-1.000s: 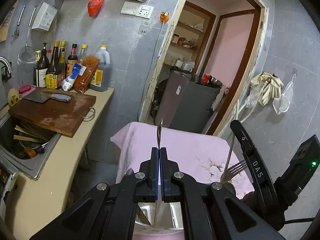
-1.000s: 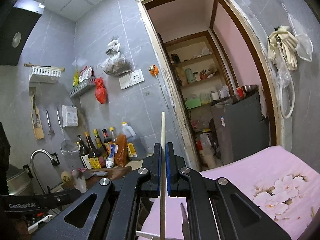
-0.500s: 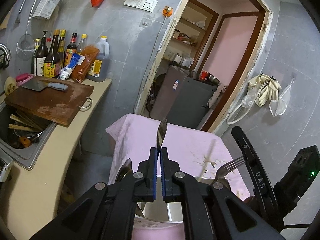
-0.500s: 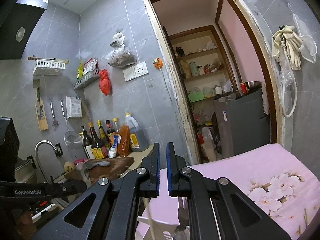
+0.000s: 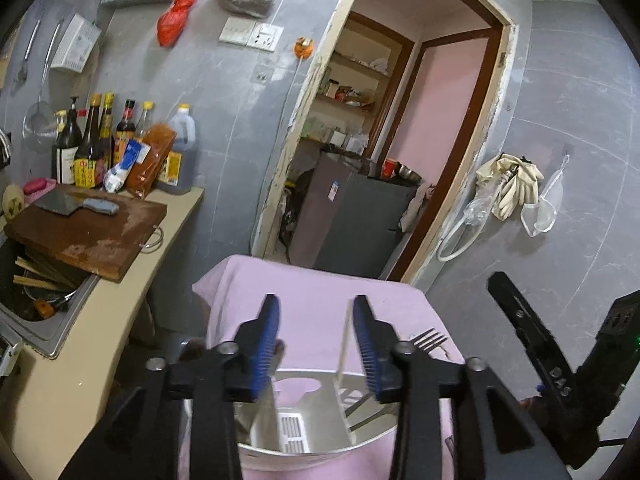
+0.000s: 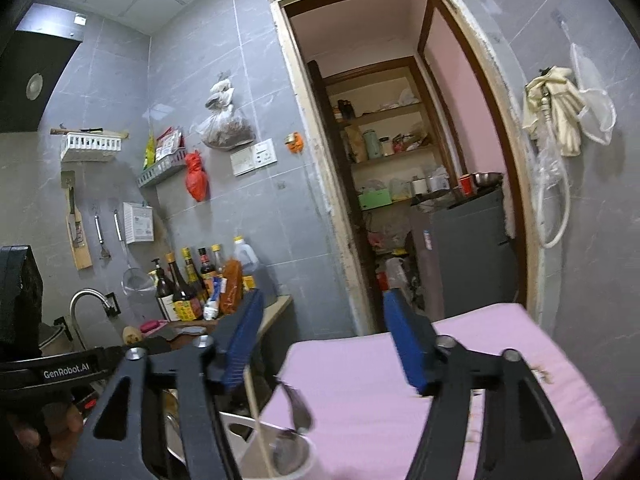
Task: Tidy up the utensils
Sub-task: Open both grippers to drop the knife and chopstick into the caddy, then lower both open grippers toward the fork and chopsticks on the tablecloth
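— Steel holder on the pink cloth: what's inside?
— Fork, chopstick, leaning.
— Claws?
— Left gripper and right gripper both spread wide above, gripping nothing.

Hovering with blue-padded jaws spread wide and holding nothing, the right gripper above the near left corner of the pink-clothed table. Standing in a white utensil holder at that corner, a pale chopstick leaning just inside the left finger, beside a blurred dark-handled utensil. Showing at the left edge, the left gripper, its jaws hidden.
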A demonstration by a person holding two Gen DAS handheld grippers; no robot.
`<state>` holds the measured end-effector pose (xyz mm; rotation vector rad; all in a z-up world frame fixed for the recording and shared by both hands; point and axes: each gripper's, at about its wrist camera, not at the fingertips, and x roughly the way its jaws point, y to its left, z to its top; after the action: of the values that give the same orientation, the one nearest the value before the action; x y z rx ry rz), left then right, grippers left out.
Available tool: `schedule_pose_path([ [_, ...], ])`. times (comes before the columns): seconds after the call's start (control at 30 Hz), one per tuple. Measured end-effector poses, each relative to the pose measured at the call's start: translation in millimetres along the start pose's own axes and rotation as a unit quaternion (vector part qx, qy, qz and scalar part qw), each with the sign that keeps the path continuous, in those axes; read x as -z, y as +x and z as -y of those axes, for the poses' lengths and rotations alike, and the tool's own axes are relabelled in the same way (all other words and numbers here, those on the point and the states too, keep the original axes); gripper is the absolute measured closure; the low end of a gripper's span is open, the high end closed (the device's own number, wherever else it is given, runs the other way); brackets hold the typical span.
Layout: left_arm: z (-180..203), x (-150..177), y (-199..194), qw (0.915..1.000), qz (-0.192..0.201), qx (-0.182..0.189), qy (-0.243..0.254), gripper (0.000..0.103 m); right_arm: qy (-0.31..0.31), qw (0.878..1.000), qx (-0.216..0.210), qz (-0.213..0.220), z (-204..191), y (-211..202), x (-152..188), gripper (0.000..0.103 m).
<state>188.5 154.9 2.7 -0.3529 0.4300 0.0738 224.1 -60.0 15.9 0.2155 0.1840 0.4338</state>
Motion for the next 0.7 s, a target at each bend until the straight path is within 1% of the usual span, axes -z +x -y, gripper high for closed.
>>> schedule_pose_path([
  [0.03,6.3,1.0,-1.8,1.0,0.006,-0.003,0.004,0.053,-0.004,1.0,0.008,-0.004,5.2,-5.2,-2.6,0.031],
  [0.1,21.0,3.9,-6.2,0.9996,0.02,-0.013,0.012,0.033,-0.011,1.0,0.026,-0.014,17.8,-17.3,-7.9,0.025],
  [0.17,36.4,9.1,-9.1,0.9991,0.032,-0.019,0.019,0.023,-0.018,0.999,0.042,-0.02,30.3,-29.9,-11.7,0.021],
  [0.23,50.0,14.4,-9.7,0.9988,0.036,-0.023,0.026,0.018,-0.026,0.997,0.061,-0.029,40.8,-40.6,-15.9,0.015],
  [0.27,56.2,17.0,-9.5,0.9986,0.036,-0.025,0.029,0.014,-0.03,0.996,0.072,-0.034,48.1,-46.8,-17.2,0.014],
  [0.33,74.7,26.0,-9.4,0.998,0.041,-0.031,0.038,0.011,-0.035,0.995,0.084,-0.041,59.0,-56.2,-21.2,0.014],
  [0.4,89.7,35.4,-9.3,0.9974,0.045,-0.035,0.044,0.006,-0.044,0.993,0.099,-0.049,73.3,-67.9,-22.7,0.014],
  [0.57,121.7,58.5,-3.2,0.9966,0.044,-0.039,0.058,0.004,-0.052,0.988,0.128,-0.064,109.2,-89.2,-19.3,0.013],
  [0.7,141.1,77.0,8.1,0.9963,0.027,-0.036,0.073,0.004,-0.05,0.985,0.144,-0.078,137.9,-100.5,-15.0,0.013],
])
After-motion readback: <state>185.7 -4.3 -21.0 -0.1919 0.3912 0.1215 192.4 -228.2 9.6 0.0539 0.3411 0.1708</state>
